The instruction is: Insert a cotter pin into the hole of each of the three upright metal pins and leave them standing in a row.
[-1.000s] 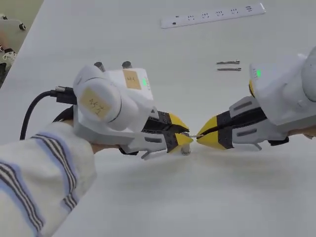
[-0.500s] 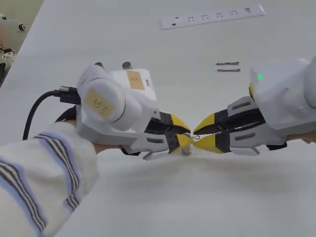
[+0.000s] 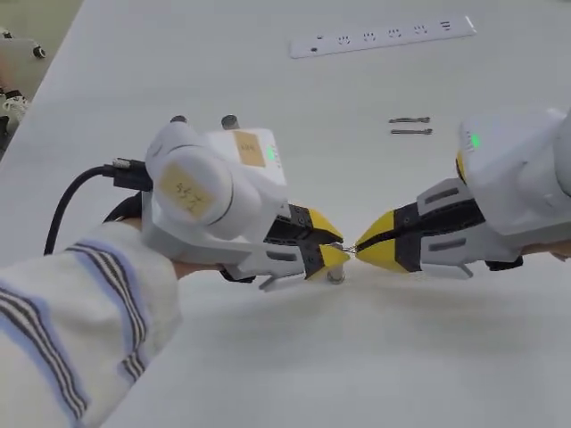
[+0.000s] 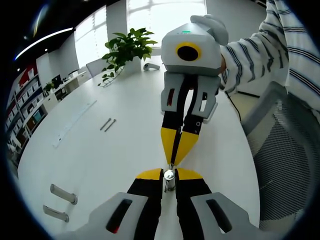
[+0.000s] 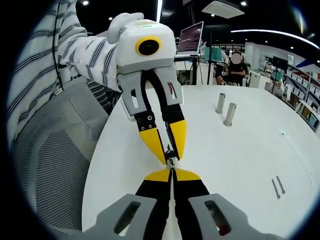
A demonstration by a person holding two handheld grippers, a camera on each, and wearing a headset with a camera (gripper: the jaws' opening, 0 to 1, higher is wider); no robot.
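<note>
Left gripper (image 3: 332,255): jaws pinch the pin (image 4: 169,178) near its top. It stands upright, foot on the counter (image 3: 294,366). Right gripper (image 3: 363,251): jaws pressed together on the cotter (image 5: 171,167), which runs straight out of the tips toward the pin. The two sets of tips nearly meet, nose to nose. The cotter's tip is at the pin's head. Whether it has entered the hole is too small to tell.

Step in hand, as I read it: threading the first cotter. Line the cotter's axis up with the hole before you push; the right gripper view gives you the best sightline. Drive level and slow, and let the left jaws take the push so the pin doesn't tip. If it binds, ease back and re-aim rather than force it. A thin cotter will likely bend.

Two spare pins (image 3: 229,119) stand upright at far left. Two spare cotters (image 3: 412,131) lie far right, side by side, short of the power strip (image 3: 384,32).
</note>
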